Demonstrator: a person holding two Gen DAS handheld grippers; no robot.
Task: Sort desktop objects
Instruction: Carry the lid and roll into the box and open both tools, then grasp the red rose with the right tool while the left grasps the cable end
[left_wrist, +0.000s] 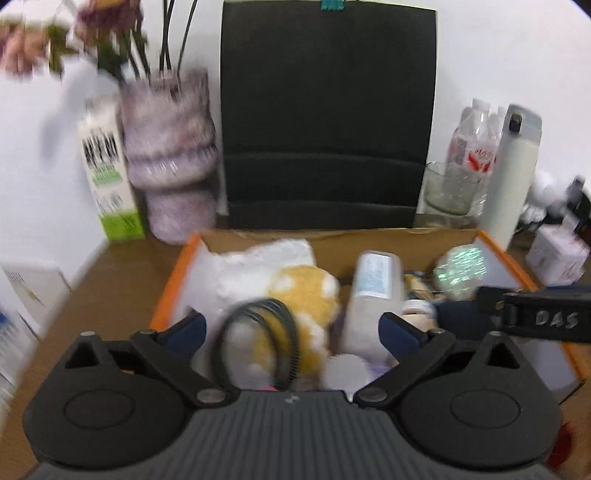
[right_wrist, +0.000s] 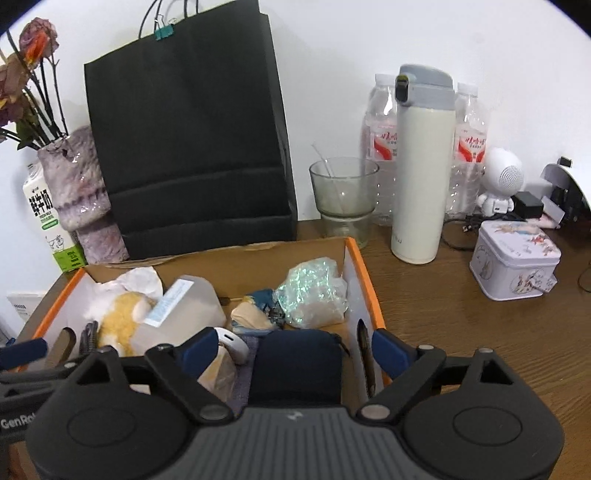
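Observation:
An orange-rimmed cardboard box (right_wrist: 364, 280) on the wooden desk holds a yellow plush toy (right_wrist: 122, 321), a translucent labelled container (right_wrist: 184, 310), an iridescent bag (right_wrist: 314, 291), a small white device (right_wrist: 232, 341) and a dark navy pouch (right_wrist: 299, 365). A pen (right_wrist: 364, 350) leans on its right wall. My right gripper (right_wrist: 295, 349) stands open over the box, its pads either side of the pouch and apart from it. My left gripper (left_wrist: 293, 326) is open too, over the plush toy (left_wrist: 306, 295), and a black coiled ring (left_wrist: 258, 339) lies loose between its fingers.
Behind the box stand a black paper bag (right_wrist: 188, 140), a mottled vase of dried flowers (right_wrist: 81, 192) and a milk carton (right_wrist: 48, 225). To the right are a glass (right_wrist: 343, 195), a white flask (right_wrist: 423, 166), water bottles (right_wrist: 469, 147), a white speaker figure (right_wrist: 502, 181) and a tin (right_wrist: 513, 258).

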